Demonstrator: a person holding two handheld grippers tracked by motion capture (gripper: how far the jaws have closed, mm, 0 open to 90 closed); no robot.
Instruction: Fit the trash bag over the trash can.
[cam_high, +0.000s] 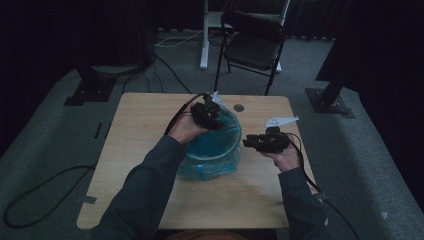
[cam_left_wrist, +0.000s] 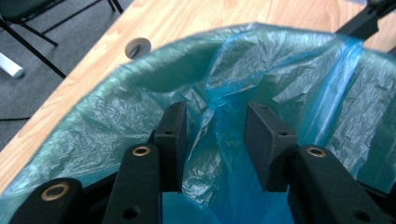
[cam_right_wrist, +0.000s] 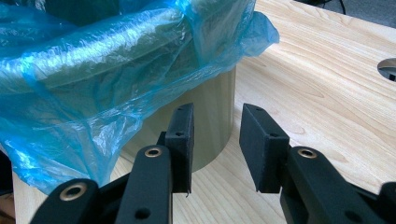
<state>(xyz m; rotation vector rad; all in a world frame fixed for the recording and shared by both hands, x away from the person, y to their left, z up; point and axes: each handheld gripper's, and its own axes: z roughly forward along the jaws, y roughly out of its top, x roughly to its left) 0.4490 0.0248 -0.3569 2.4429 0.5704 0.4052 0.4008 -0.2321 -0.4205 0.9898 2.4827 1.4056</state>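
Left tongs (cam_left_wrist: 215, 140) open astride blue bag (cam_left_wrist: 280, 70) fold; right tongs (cam_right_wrist: 215, 144) beside bin (cam_right_wrist: 212, 121).

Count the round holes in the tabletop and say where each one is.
1: a round hole near the table's far edge, just beyond the bin with the blue bag. The bin or arms may hide others.

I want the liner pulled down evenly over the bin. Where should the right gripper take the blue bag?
Probably the loose corner of the blue bag overhanging the bin wall. It juts free of the rim, so the right gripper, open beside the bin, could pinch it from outside, one jaw on each face of the film.
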